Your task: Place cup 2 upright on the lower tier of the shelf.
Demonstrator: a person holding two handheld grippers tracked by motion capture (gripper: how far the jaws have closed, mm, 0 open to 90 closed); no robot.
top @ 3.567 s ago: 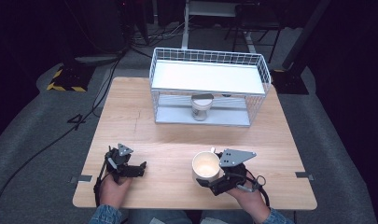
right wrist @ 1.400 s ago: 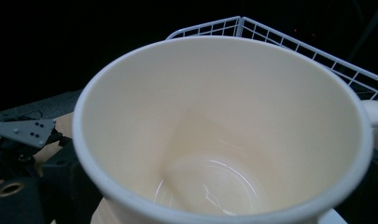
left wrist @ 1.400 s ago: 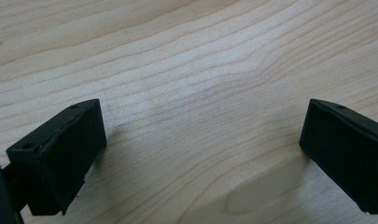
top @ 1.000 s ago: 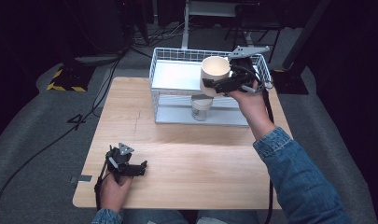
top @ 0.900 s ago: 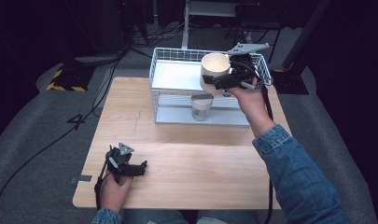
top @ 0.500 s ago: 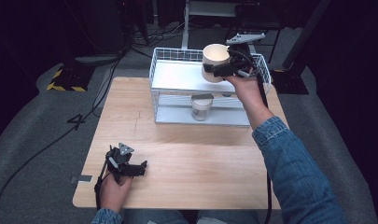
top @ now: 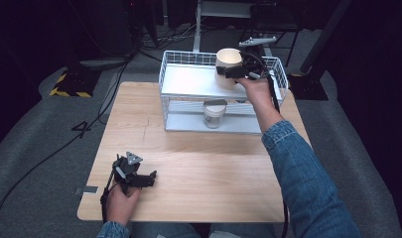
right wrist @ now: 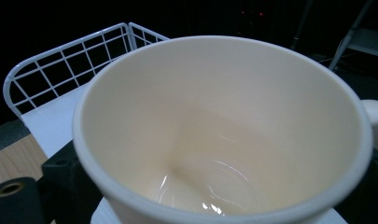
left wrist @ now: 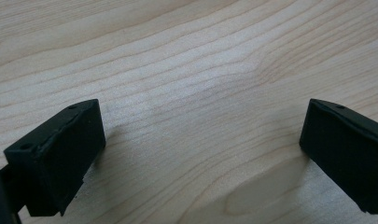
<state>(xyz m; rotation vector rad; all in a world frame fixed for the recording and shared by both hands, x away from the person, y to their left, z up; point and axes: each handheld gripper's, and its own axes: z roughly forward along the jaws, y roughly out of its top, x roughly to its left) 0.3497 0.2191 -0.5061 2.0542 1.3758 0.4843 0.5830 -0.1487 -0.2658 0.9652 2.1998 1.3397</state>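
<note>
Cream mug: upright, empty, clamped in right gripper, held over top shelf of white wire rack. Step judged: placing on shelf; next, lower level until seated, then release. Glass jar: lower shelf. Left gripper: jaws apart, empty, resting on wooden table.

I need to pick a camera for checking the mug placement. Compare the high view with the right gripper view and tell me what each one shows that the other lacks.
High view alone: the whole light wooden table, the left claw resting open near its front edge, and a lidded clear jar on the lower shelf of the white wire rack.

Right gripper view alone: the glossy, empty inside of the cream ceramic mug.

Both: the mug clamped in the right claw over the rack's white top shelf, with the wire rim behind it.
</note>
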